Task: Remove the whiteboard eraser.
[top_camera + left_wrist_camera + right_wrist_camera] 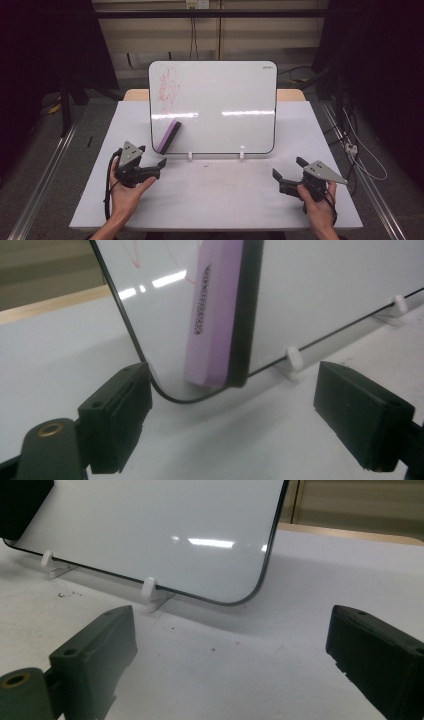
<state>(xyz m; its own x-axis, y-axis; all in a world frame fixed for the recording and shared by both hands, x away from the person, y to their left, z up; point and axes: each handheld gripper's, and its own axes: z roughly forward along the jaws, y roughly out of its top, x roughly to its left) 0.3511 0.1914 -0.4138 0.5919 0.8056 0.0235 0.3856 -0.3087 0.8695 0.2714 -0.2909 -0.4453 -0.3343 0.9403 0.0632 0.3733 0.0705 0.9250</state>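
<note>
At the lower left corner of the whiteboard (215,105), which stands tilted back on the white worktop (220,200) in two small white clips (190,156), a purple eraser (169,136) with a black felt side leans slantwise against the board's face, its lower end close to the board's rounded corner. In the left gripper view the eraser (215,315) rises just beyond the gap between the two black jaws, its purple face bearing a line of small print and its dark felt edge turned toward the clip (294,359) further along the board's bottom edge. The left tool (150,162) sits just in front of the board's lower left corner, held in the person's left hand (127,192); its jaws stand apart with nothing between them, released and touching neither eraser nor board. Above the eraser, near the board's upper left corner, is a red scribble (167,87). The right tool (287,170) rests in the person's right hand (320,202) in front of the board's lower right corner, a little way off from it; its jaws also stand wide and empty, and in the right gripper view they frame the board's (165,535) rounded corner and a clip (149,592) on the speckled worktop.
</note>
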